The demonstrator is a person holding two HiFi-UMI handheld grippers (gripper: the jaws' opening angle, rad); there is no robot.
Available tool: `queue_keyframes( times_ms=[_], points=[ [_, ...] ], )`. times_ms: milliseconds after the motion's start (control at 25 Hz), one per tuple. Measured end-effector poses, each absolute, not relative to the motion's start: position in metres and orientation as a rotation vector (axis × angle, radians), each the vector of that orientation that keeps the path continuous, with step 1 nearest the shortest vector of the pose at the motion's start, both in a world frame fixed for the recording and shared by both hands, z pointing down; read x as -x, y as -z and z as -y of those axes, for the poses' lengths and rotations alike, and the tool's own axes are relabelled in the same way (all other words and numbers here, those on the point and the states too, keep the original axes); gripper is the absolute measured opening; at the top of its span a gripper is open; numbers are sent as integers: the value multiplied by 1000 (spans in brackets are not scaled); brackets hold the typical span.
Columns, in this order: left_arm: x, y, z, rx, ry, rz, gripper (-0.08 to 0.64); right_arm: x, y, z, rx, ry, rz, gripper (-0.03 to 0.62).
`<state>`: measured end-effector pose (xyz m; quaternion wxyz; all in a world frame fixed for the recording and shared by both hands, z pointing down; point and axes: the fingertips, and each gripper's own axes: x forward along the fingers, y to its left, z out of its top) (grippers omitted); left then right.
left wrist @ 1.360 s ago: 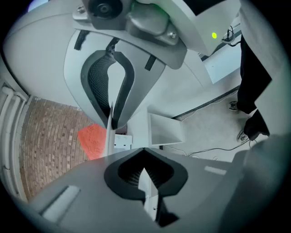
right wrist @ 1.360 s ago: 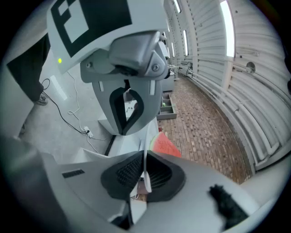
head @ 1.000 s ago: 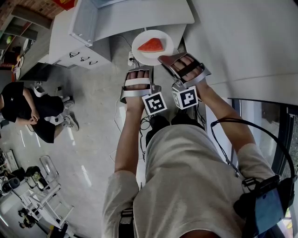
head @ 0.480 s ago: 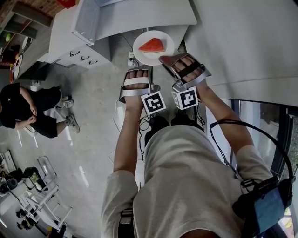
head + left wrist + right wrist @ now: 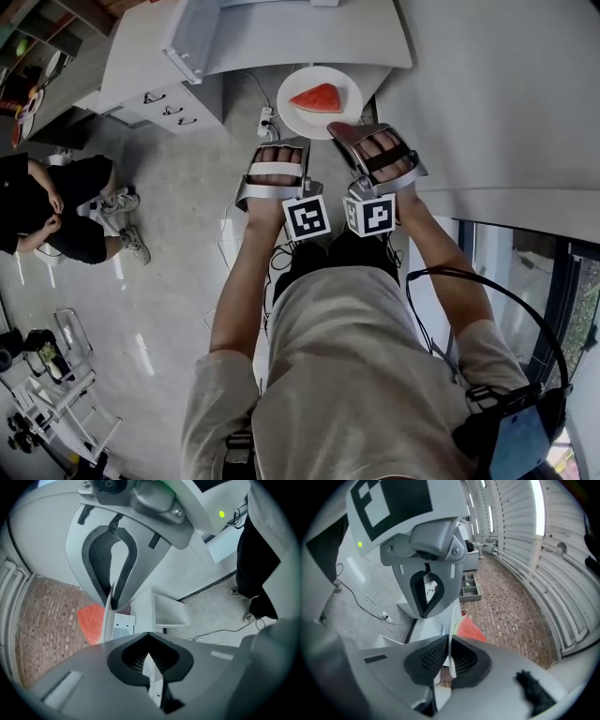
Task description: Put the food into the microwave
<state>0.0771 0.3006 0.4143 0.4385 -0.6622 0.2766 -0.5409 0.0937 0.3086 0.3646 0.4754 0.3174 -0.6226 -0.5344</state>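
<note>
While the watermelon (image 5: 317, 97) is lying on a white plate (image 5: 319, 127), both grippers are pinching the plate's near rim. The left gripper (image 5: 281, 142) and the right gripper (image 5: 341, 131) are side by side, jaws narrowed onto the edge. They are holding the plate in the air, just before a white counter (image 5: 300, 37).

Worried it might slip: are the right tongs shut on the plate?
Shut on it: the rim of the plate sits pinched between the right tongs, nearly closed, watermelon lying on top.
</note>
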Motion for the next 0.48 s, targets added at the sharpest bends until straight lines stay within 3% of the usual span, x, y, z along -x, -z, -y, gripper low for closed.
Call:
queue_keyframes(
  times_ms=[480],
  points=[
    [-66, -429, -233, 1631, 1404, -734, 8, -87, -379, -248, -742, 1350, 1564, 18]
  ],
)
